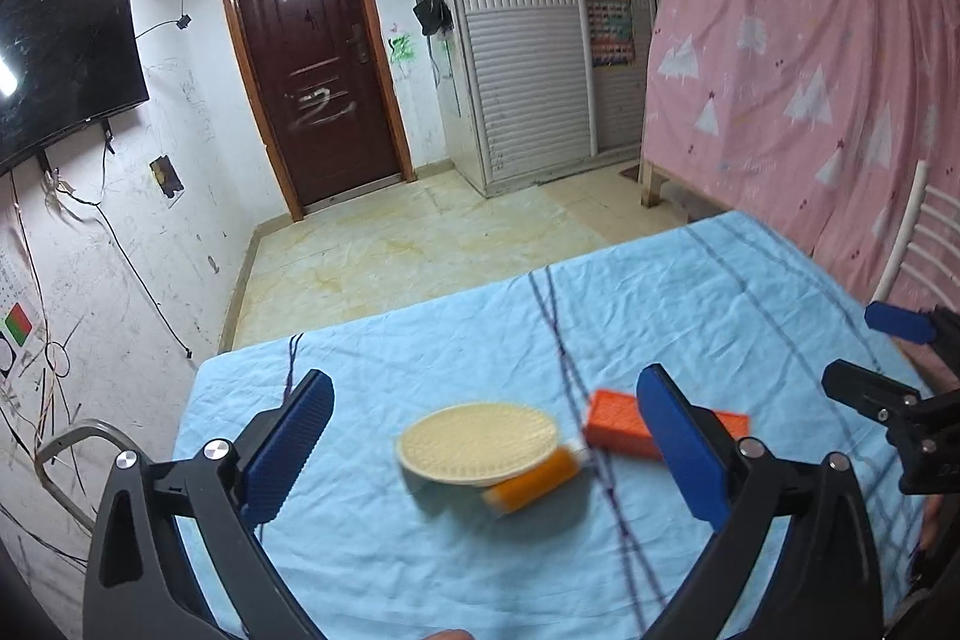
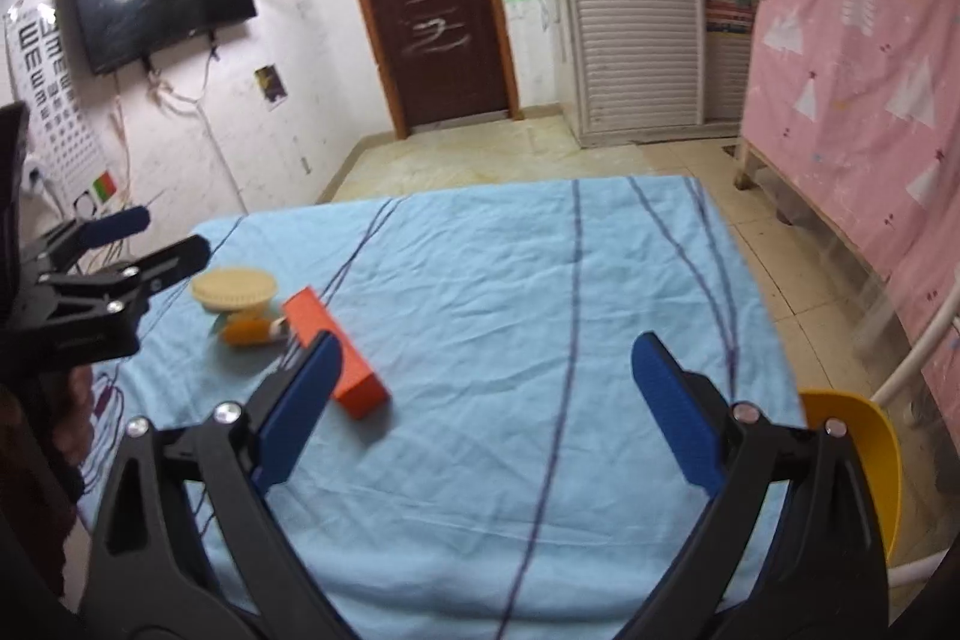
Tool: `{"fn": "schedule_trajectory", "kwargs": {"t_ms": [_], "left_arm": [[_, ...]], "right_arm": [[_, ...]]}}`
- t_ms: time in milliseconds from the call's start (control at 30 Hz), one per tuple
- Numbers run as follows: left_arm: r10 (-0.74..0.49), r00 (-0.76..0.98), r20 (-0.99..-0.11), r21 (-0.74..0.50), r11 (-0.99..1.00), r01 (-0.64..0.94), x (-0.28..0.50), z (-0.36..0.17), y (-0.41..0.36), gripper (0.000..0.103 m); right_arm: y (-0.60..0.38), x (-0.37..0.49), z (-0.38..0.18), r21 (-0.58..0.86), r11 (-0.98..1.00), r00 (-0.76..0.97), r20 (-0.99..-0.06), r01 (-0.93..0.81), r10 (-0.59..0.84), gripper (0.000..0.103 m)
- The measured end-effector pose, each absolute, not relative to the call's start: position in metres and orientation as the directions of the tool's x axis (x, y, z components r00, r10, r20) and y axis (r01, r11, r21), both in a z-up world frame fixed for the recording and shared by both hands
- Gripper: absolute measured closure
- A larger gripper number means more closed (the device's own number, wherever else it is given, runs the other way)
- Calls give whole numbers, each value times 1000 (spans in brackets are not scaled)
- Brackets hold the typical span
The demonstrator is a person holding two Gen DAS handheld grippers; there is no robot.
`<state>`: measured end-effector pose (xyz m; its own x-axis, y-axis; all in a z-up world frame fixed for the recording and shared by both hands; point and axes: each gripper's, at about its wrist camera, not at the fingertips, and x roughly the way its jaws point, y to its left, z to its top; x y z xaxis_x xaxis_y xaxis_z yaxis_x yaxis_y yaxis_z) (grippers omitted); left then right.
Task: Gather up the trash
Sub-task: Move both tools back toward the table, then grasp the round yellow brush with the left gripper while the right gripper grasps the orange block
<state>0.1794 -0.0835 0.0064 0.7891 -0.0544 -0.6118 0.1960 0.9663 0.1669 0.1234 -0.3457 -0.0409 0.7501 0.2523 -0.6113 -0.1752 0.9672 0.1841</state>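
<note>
Jaws spread wide and empty on left gripper (image 1: pixel 483 439) and right gripper (image 2: pixel 483 409), above cream lid (image 1: pixel 480 439), orange tube (image 1: pixel 534 481), orange box (image 2: pixel 333 361).

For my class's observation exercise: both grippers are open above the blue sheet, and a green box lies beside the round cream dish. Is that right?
Not quite: the box is orange, not green, as the right wrist view shows. The rest holds: the left gripper and right gripper are both open above the blue sheet, and the box lies beside the round cream dish.

L gripper (image 1: pixel 486 451) + R gripper (image 2: pixel 486 412): jaws wide
</note>
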Motion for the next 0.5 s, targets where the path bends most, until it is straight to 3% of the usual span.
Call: {"fn": "schedule_trajectory", "kwargs": {"t_ms": [500], "left_arm": [[-75, 724, -686, 186, 944, 274, 209, -32, -72, 10]], "right_arm": [[-303, 142, -50, 138, 953, 700, -651, -270, 293, 10]]}}
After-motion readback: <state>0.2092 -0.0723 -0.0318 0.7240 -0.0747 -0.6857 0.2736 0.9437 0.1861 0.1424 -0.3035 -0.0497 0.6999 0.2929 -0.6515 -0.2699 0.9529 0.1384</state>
